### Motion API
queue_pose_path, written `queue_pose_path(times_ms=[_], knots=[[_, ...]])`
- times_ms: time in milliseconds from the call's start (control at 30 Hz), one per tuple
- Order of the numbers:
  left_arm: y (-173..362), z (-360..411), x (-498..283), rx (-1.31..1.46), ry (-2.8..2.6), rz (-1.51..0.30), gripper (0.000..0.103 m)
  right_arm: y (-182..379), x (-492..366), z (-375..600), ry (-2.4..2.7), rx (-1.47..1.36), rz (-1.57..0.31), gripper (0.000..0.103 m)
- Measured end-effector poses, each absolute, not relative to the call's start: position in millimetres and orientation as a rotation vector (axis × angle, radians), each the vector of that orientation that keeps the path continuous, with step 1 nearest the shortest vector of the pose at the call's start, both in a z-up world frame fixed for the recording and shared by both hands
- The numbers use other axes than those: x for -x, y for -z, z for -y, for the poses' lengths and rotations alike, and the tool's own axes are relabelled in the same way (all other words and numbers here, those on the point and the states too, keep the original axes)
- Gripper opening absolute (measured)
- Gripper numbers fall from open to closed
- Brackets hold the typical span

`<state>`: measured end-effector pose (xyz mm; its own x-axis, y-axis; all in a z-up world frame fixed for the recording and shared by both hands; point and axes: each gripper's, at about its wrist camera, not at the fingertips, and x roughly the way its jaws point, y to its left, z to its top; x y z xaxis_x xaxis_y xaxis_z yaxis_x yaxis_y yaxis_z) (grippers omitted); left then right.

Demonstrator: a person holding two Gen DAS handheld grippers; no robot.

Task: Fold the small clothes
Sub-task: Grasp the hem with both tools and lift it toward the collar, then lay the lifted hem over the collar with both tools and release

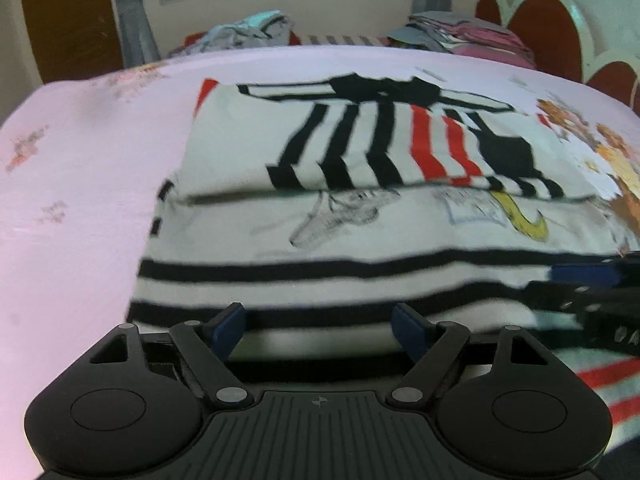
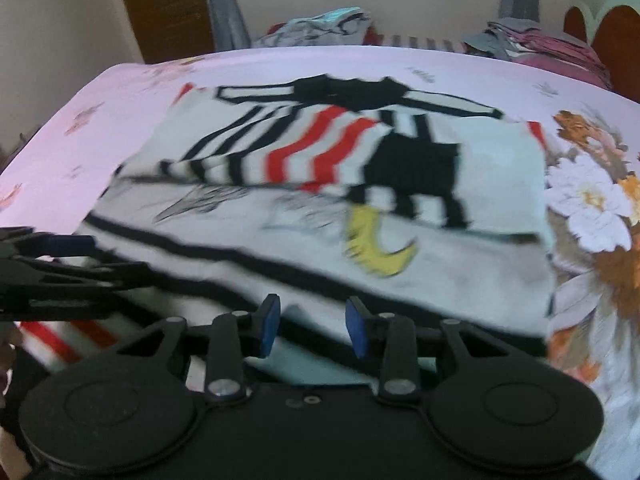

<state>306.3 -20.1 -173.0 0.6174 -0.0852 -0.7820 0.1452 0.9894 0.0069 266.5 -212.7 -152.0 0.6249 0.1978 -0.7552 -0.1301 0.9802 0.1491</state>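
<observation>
Currently a pink bedsheet is seen under everything, with the striped shirt laid flat mid-bed, its far part already folded over toward the near hem. Clothes piles are stacked well apart at the far edge.

The left gripper is held at the near hem, jaws set wide, nothing pinched as far as can be told. The right gripper is kept narrow with a gap between the pads; no cloth is clamped.

Risks, as judged: only the top layer may be caught, so the fold is dragged open. Uneven lifting may skew the hem. Gripper collision is possible, since they are kept near each other.
</observation>
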Motion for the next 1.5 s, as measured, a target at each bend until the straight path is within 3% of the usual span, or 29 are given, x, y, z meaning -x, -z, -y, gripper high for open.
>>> queue_pose_path(times_ms=[233,733,1100,1233,1433,1467,1500], knots=[[188,-5,-277,-0.122,0.203,-0.898,0.080,162,-230,185,-0.114,-0.028,-0.903,0.036],[181,-74,-218,-0.151,0.219,-0.888,0.080,160,-145,224,0.196,0.033,-0.876,0.036],[189,-93,-178,-0.044,0.234,-0.936,0.080,163,-100,189,0.147,-0.041,-0.895,0.042],[187,-99,-171,-0.007,0.249,-0.950,0.080,161,-84,206,0.226,-0.055,-0.880,0.057],[188,-102,-161,0.070,0.289,-0.965,0.079,170,-69,225,0.266,-0.156,-0.905,0.055],[188,-101,-160,0.084,0.303,-0.967,0.078,171,-68,225,0.262,-0.183,-0.907,0.052],[188,-99,-159,0.093,0.317,-0.967,0.065,171,-66,225,0.255,-0.200,-0.907,0.046]])
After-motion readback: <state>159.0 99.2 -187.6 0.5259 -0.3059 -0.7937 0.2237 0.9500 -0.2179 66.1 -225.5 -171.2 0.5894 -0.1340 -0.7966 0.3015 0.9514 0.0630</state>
